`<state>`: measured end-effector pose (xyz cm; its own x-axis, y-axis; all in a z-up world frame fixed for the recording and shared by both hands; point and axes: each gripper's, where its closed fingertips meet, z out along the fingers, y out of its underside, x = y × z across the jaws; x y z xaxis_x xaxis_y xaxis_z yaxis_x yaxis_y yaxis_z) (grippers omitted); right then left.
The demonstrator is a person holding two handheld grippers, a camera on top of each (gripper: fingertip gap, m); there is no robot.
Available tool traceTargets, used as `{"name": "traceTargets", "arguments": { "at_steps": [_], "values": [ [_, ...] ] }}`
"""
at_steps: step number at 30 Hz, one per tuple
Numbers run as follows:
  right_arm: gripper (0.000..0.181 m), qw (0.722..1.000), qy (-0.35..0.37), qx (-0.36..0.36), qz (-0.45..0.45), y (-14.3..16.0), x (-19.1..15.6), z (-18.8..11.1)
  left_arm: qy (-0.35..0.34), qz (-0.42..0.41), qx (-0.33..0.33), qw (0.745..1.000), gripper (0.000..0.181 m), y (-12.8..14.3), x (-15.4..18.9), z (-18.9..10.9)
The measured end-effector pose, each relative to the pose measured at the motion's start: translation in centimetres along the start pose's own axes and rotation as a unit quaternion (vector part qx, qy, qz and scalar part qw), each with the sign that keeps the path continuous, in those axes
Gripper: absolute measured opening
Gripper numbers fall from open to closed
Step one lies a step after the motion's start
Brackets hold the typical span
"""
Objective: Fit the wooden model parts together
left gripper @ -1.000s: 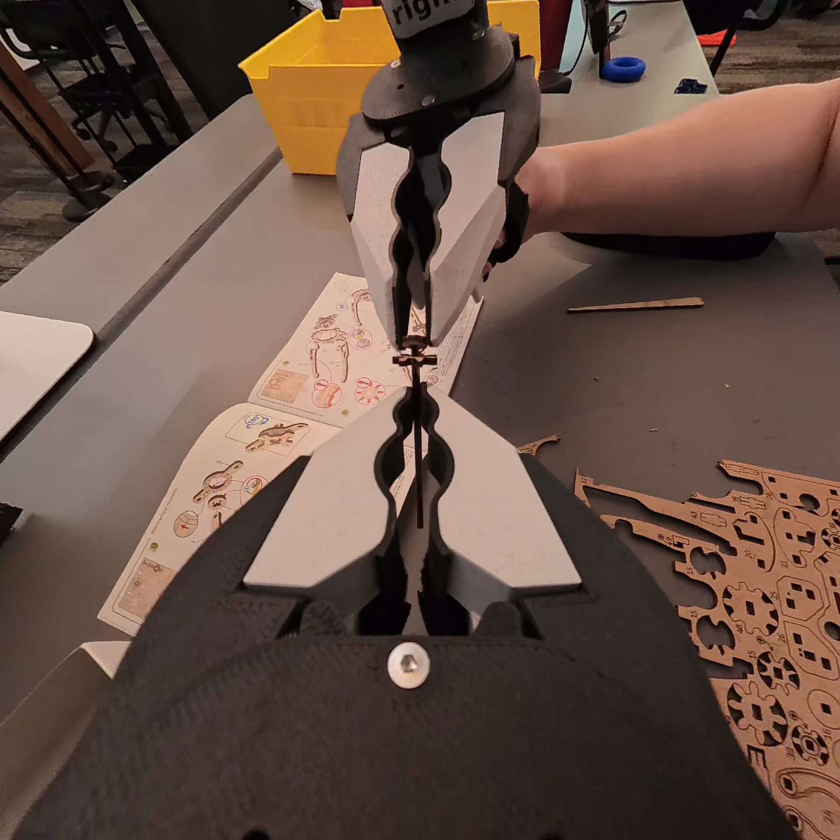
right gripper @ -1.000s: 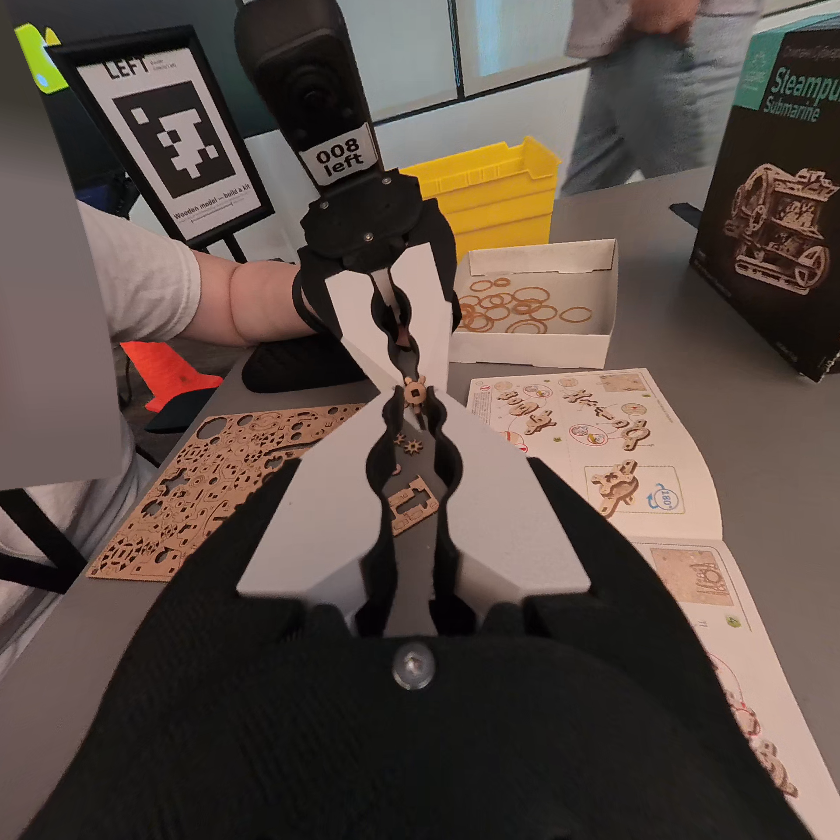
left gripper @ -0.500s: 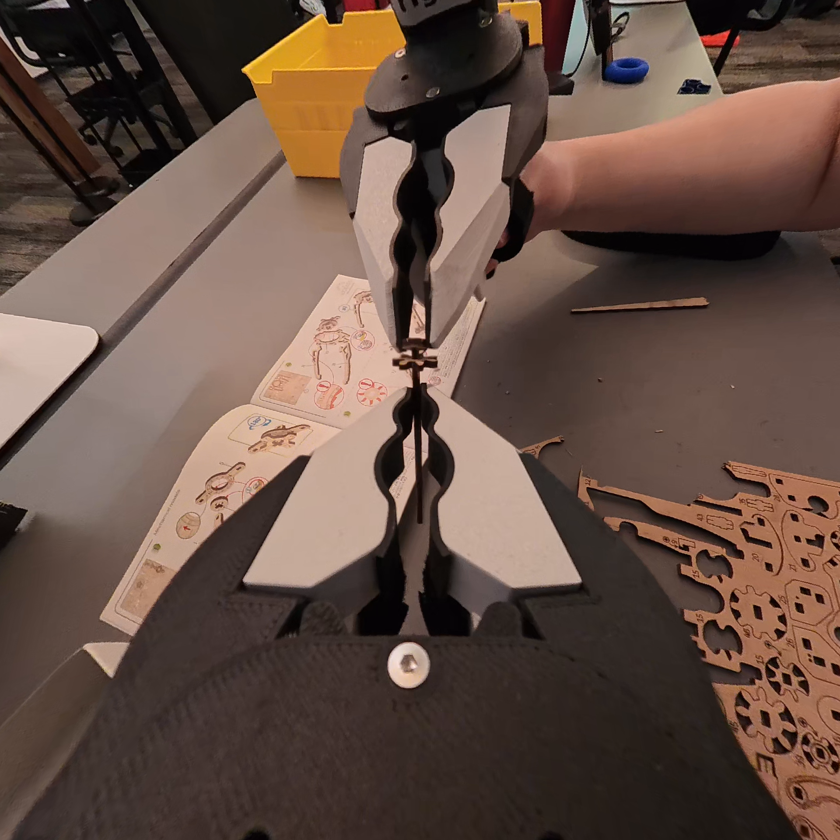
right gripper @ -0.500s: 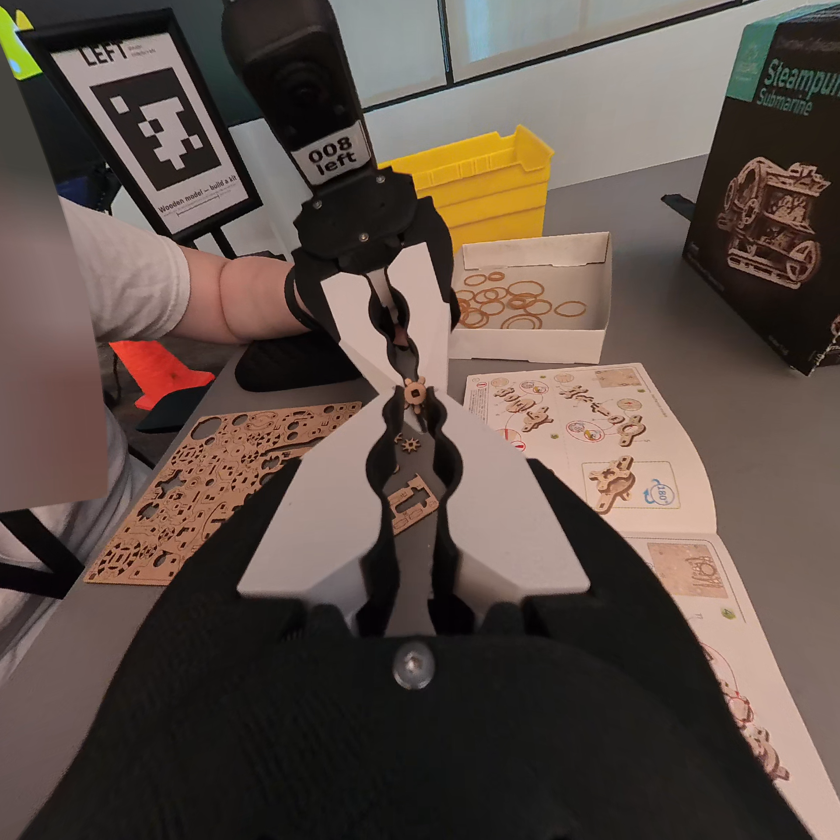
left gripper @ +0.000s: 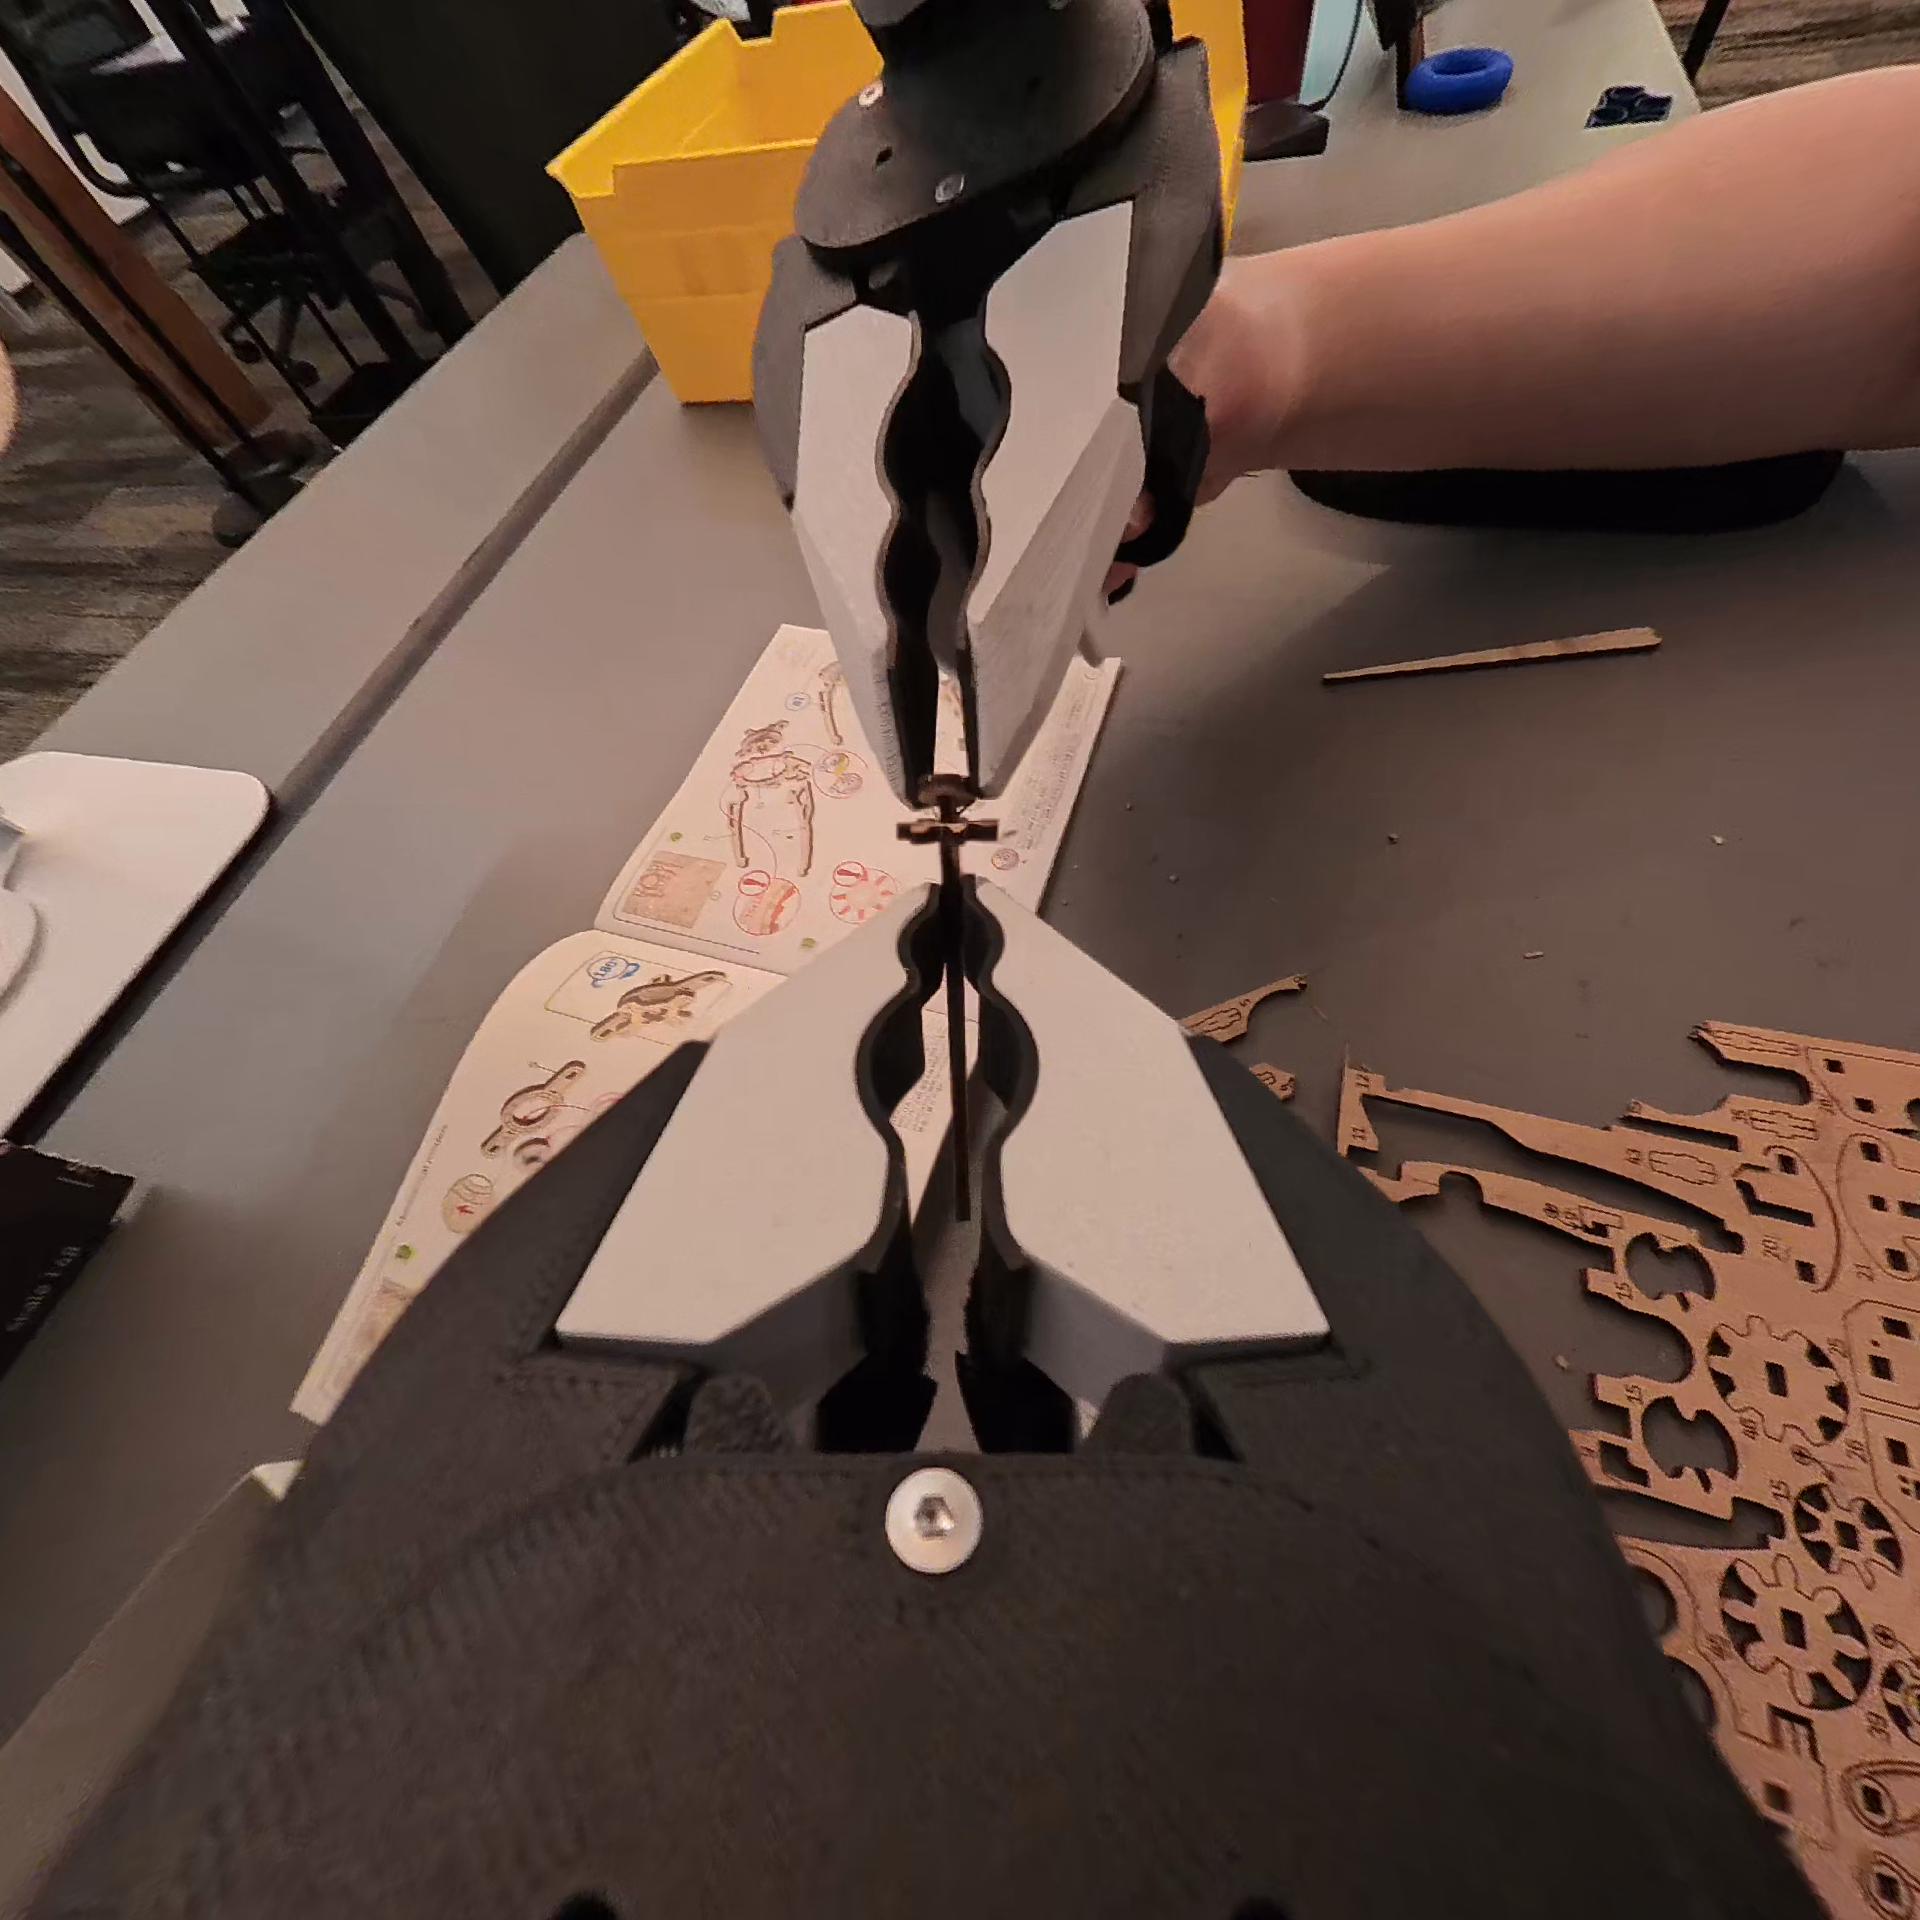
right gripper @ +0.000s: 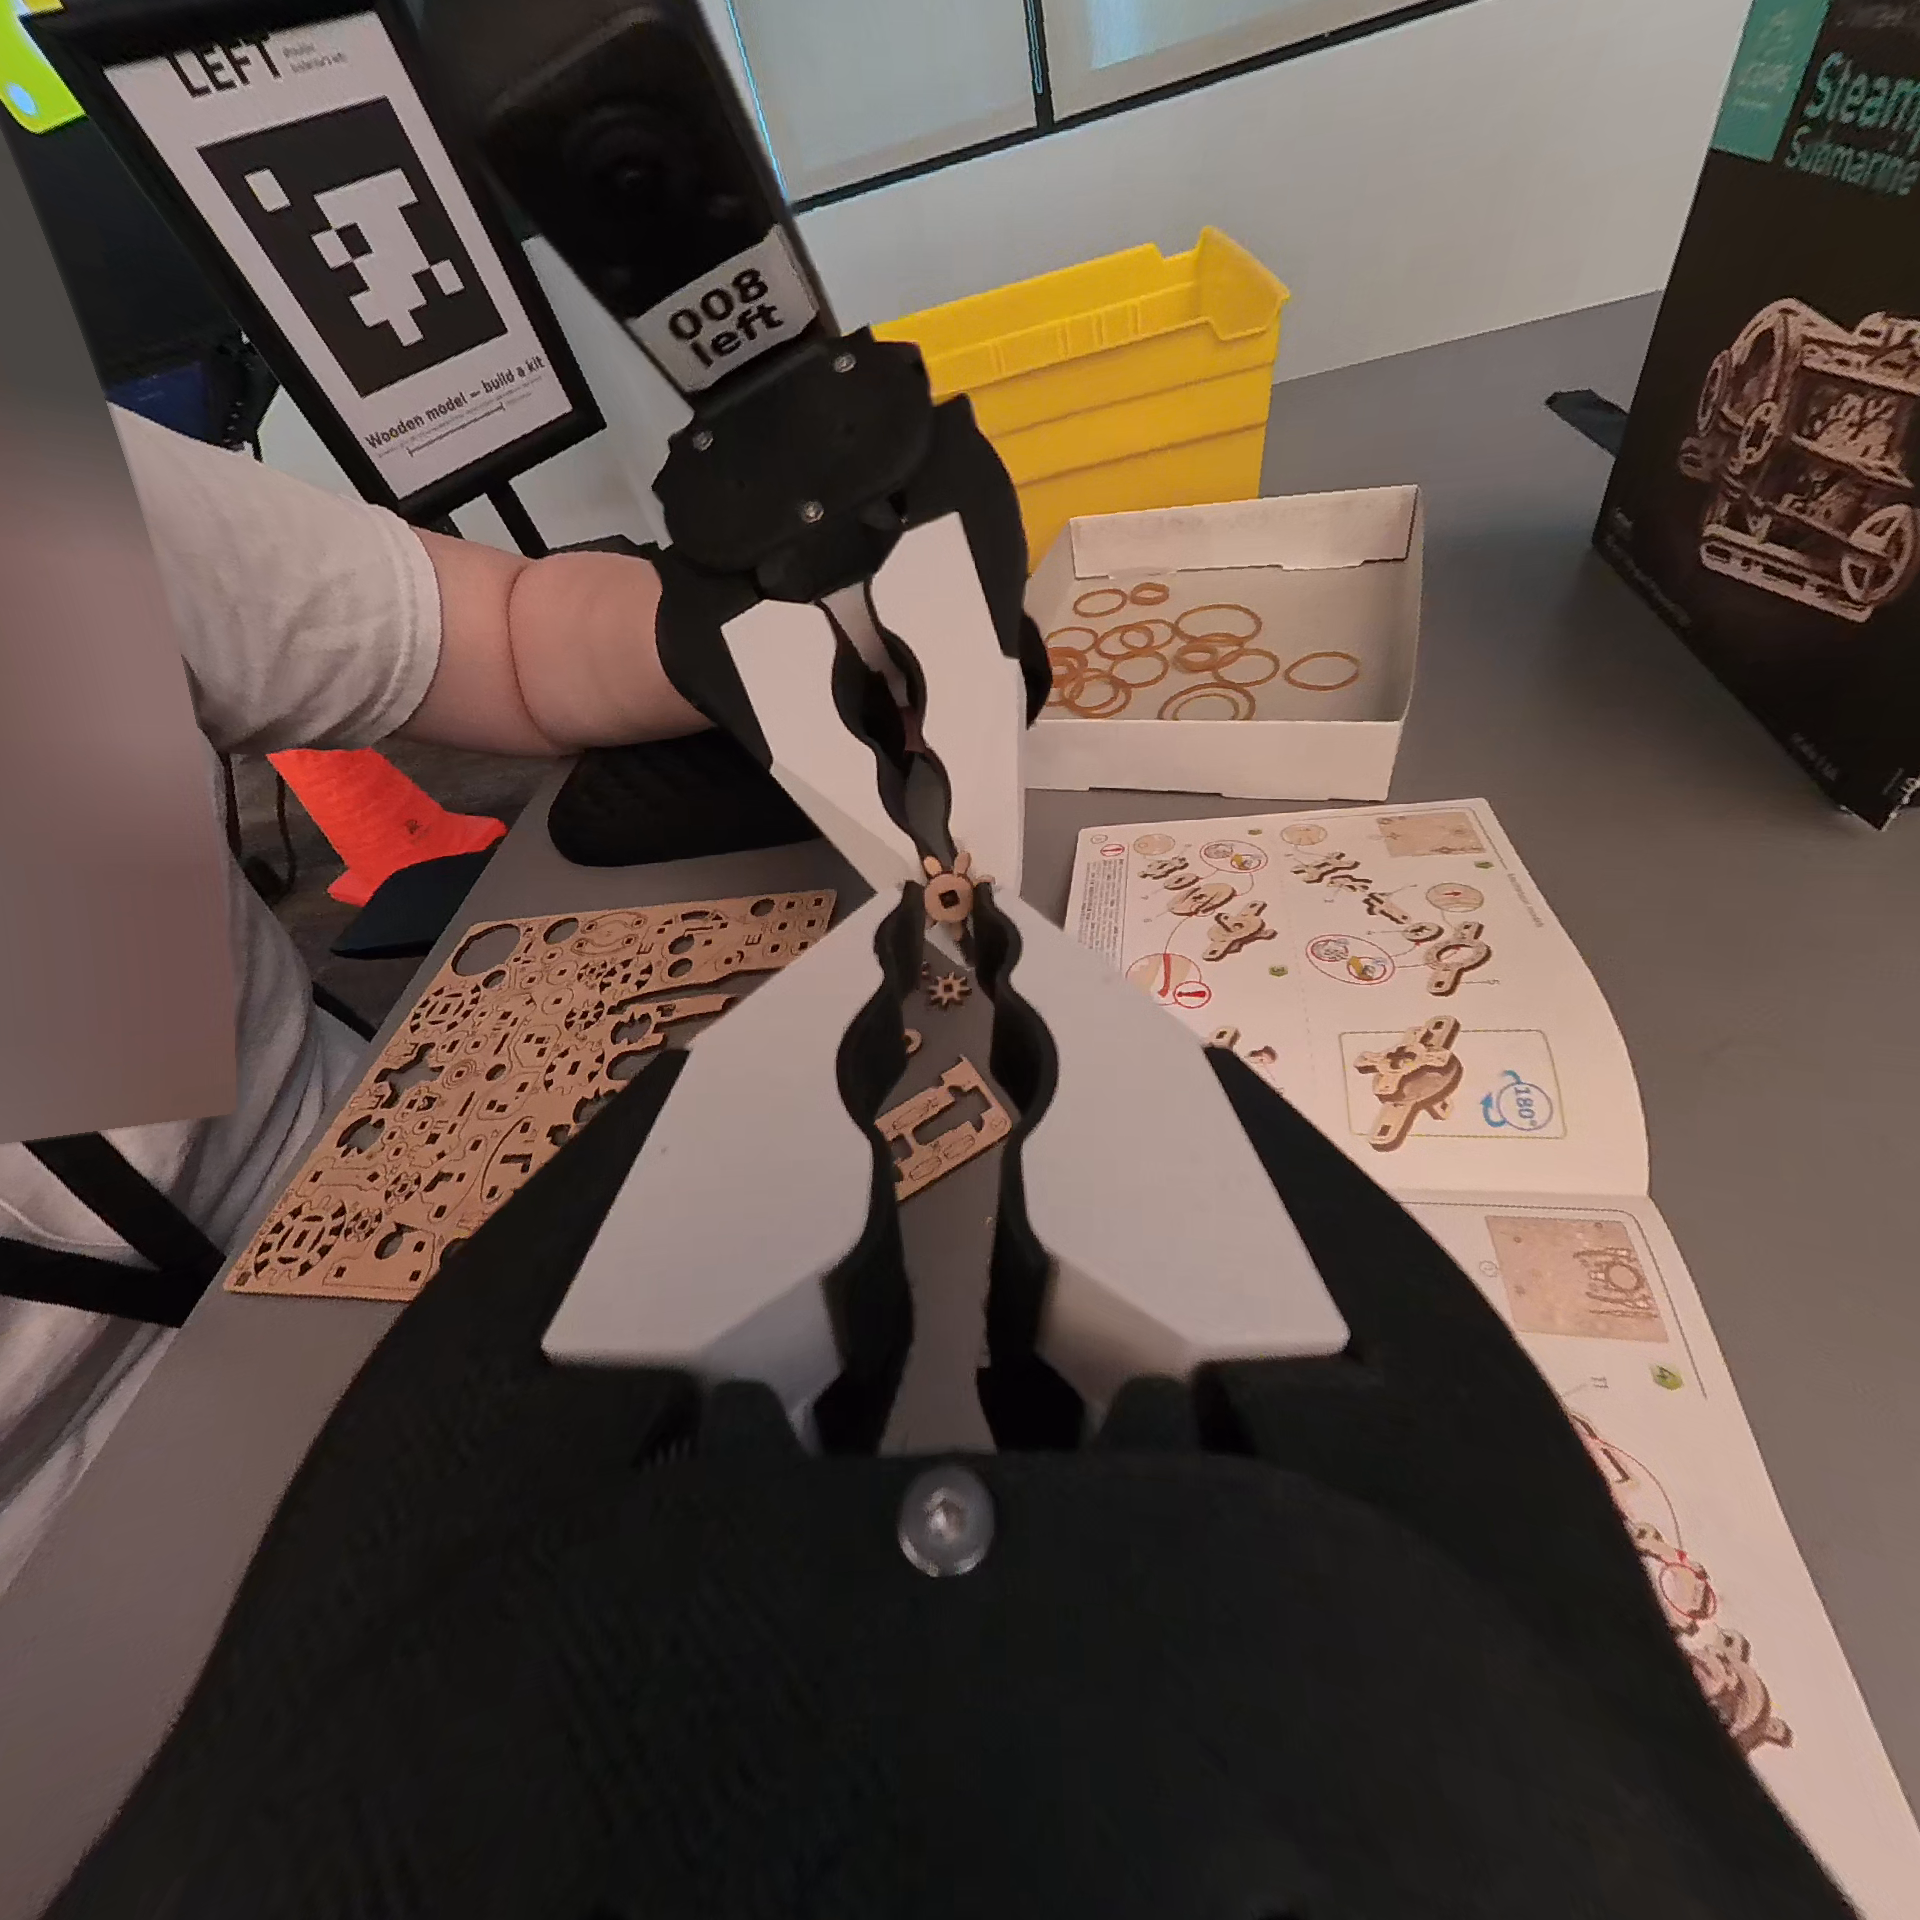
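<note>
My left gripper (left gripper: 951, 896) is shut on a thin flat wooden strip (left gripper: 958, 1091), seen edge-on and pointing forward. My right gripper (right gripper: 943, 920) is shut on a small wooden gear (right gripper: 948, 896) with a square hole. The two grippers meet tip to tip above the table. In the left wrist view the gear (left gripper: 945, 828) sits crosswise at the strip's end, just under the right gripper (left gripper: 943, 781). In the right wrist view the left gripper (right gripper: 940, 862) comes down from above onto the gear. Whether the strip is seated in the hole is hidden.
A laser-cut wooden parts sheet (left gripper: 1714, 1299) (right gripper: 540, 1060) and an open instruction booklet (left gripper: 727, 883) (right gripper: 1351, 987) lie below. A loose gear (right gripper: 945, 989) and cut piece (right gripper: 940, 1127) lie on the table. Behind stand a yellow bin (right gripper: 1122, 384), a rubber-band box (right gripper: 1226, 748) and the kit box (right gripper: 1787, 416). Left and right tips are no more than a few centimetres apart.
The right gripper has come a little closer and tilted in the left wrist view. Both stay shut with the gear between the tips. A person walking at the back has left view.
</note>
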<state>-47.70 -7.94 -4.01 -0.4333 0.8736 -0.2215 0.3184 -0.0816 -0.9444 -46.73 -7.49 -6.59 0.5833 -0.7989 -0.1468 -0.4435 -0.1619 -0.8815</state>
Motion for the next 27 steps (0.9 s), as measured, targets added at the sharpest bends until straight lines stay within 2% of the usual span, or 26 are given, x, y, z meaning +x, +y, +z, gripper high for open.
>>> {"name": "traceTargets", "arguments": {
  "at_steps": [13,27],
  "values": [
    [0.008,0.996,-0.035,0.029,0.076,-0.2,0.1,0.2,0.006,-0.015,-0.013,1.0,0.0,0.2,-0.1,-0.1],
    [0.008,0.995,0.003,-0.087,0.046,2.8,0.3,1.0,-0.008,0.034,-0.103,0.994,0.0,2.8,0.5,0.8]
  ]
}}
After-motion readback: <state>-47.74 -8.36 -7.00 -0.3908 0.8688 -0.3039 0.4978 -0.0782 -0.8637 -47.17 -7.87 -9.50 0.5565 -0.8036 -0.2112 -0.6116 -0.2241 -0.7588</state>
